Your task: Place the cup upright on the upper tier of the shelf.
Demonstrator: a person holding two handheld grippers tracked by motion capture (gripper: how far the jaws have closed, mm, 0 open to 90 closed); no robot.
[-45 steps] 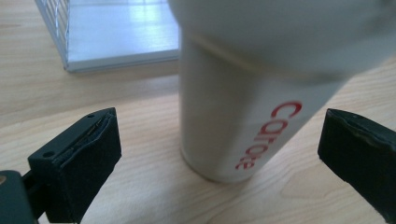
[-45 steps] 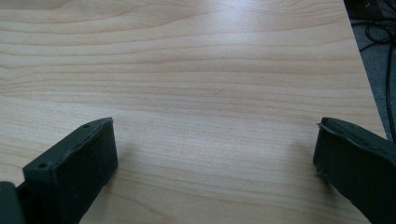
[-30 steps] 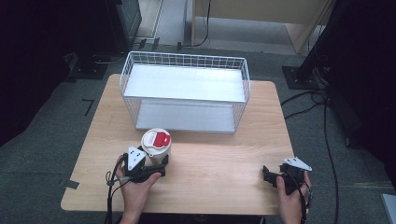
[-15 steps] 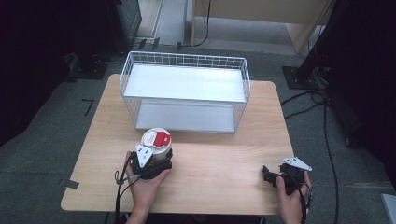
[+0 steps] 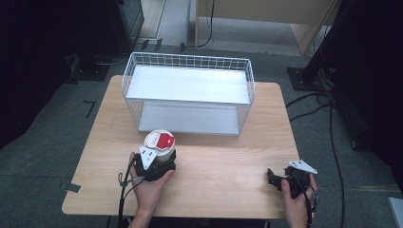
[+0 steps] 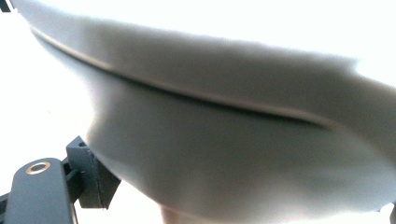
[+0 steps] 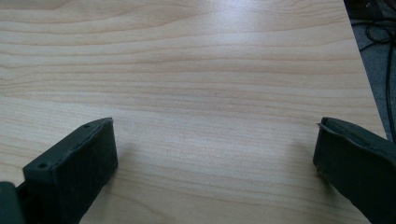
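High view: a white tub (image 5: pixel 159 144) with a red-and-white lid stands upright on the wooden counter (image 5: pixel 223 161), near-left of centre, just in front of the white wire basket (image 5: pixel 187 92). The left gripper (image 5: pixel 156 164) sits at the tub's near side, against its wall; whether its jaws are clamped on it cannot be told from here. The right gripper (image 5: pixel 275 179) rests low at the counter's near right corner, well apart from the tub.

Left gripper view: the tub's pale wall (image 6: pixel 224 154) is blurred and very close. One black jaw shows at lower left beside the wall; contact unclear, so the grip cannot be told.

Right gripper view: jaws spread wide, bare counter (image 7: pixel 210 93) between them, nothing held.
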